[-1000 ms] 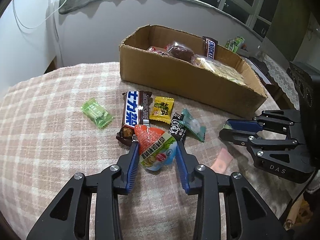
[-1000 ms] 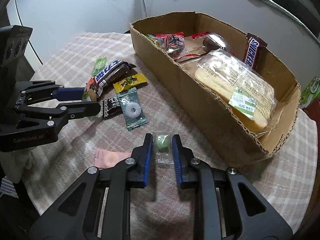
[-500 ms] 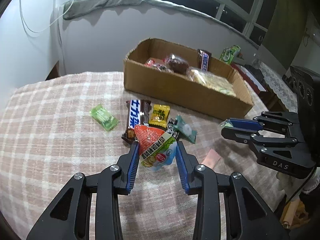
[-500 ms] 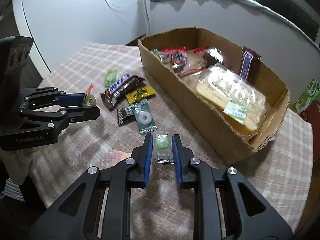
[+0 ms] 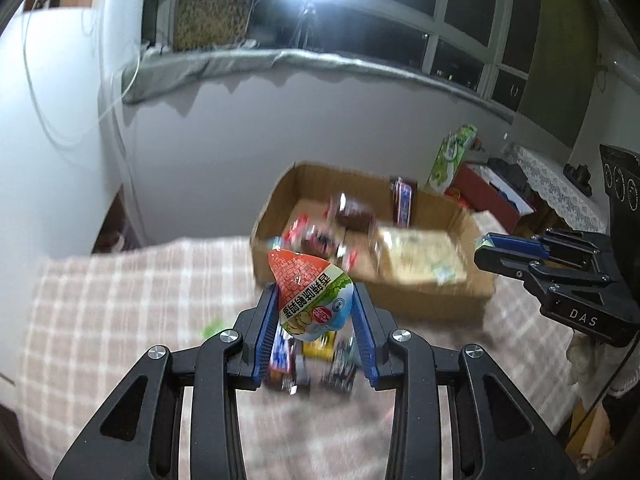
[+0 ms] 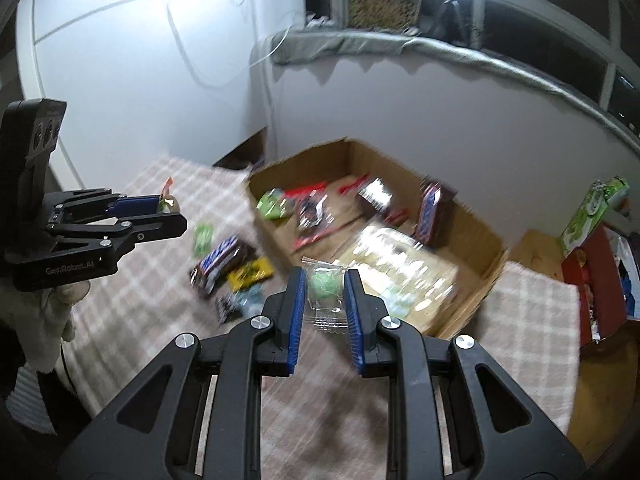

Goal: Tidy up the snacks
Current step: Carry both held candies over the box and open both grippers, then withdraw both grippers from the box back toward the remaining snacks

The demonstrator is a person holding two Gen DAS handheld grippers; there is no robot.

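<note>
We record that both grippers have risen from the tabletop (image 6: 132, 320) since a second ago, when each was low among the loose snacks with its item at cloth level; both views now look down on the open brown cardboard box (image 6: 476, 240) from above, and the blur indicates motion under way; we judge that two pickups are done and the carry toward the box has begun.

The left gripper (image 5: 316, 312) is closed partway on the red, white and green printed snack pouch (image 5: 310, 292); the pouch stands clear of the cloth, on the near side of the box and not yet over its opening.

The right gripper (image 6: 325, 296) is closed to a narrow gap on the small clear-wrapped green candy (image 6: 325, 286); it hangs just short of the box's near wall.

Left of the box on the plaid cloth remain the loose wrapped sweets and chocolate bar (image 6: 228, 264), blurred; inside the box lie a large clear-bagged pastry (image 6: 396, 276) and several smaller packets.

Release is not yet due; neither item is above the box interior.
</note>
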